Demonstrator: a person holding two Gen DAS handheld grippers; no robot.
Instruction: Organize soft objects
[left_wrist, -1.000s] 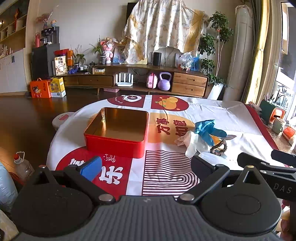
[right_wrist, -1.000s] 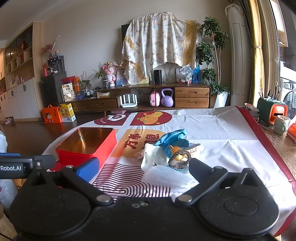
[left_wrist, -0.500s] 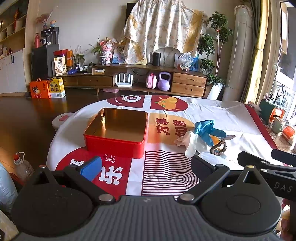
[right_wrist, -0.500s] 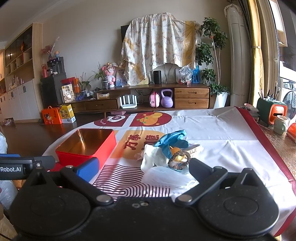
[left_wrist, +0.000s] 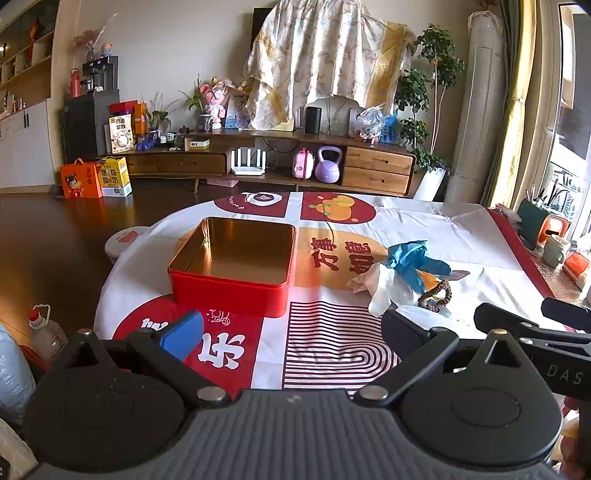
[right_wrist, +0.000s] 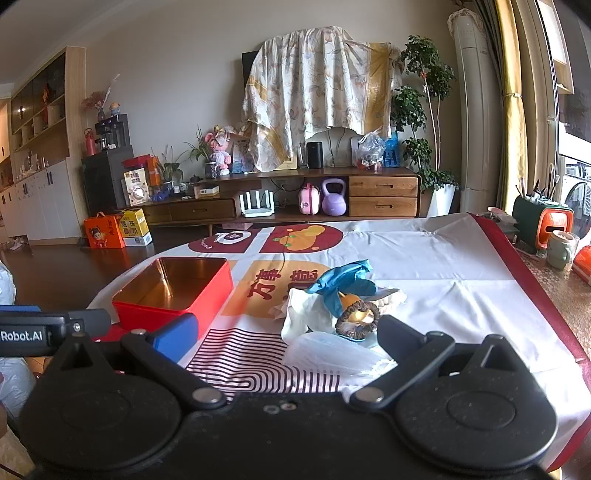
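The soft things lay in one small heap on the printed tablecloth (right_wrist: 461, 295), just to the right of the red tin (right_wrist: 177, 295) and apart from it. On top of the heap was a crumpled blue glove (right_wrist: 343, 280), draped over a white glove (right_wrist: 306, 317). Against the near side of these sat a dark braided hair tie (right_wrist: 356, 319), ringed around something orange that I could not make out. A clear plastic bag (right_wrist: 332, 354) lay nearest of all, touching the white glove.

The red tin stood open, its gold inside bare, on the left part of the cloth. From the left wrist view the same order held: the tin (left_wrist: 232, 273) to the left, the blue glove (left_wrist: 413, 258) and the white glove (left_wrist: 384, 291) to its right, the hair tie (left_wrist: 436, 293) at the heap's near edge.

The right gripper (right_wrist: 288, 338) hung low before the heap, its jaws spread wide and holding nothing, the plastic bag lying between its fingers. The left gripper (left_wrist: 291, 328) hung near the tin's front wall, likewise spread wide and empty.

Beyond the tin, across the dark floor, stood a long wooden cabinet (right_wrist: 295, 195) with a purple kettlebell (right_wrist: 334, 201) on its lower shelf, and above it a patterned sheet (right_wrist: 317, 92) draped over something on the wall.
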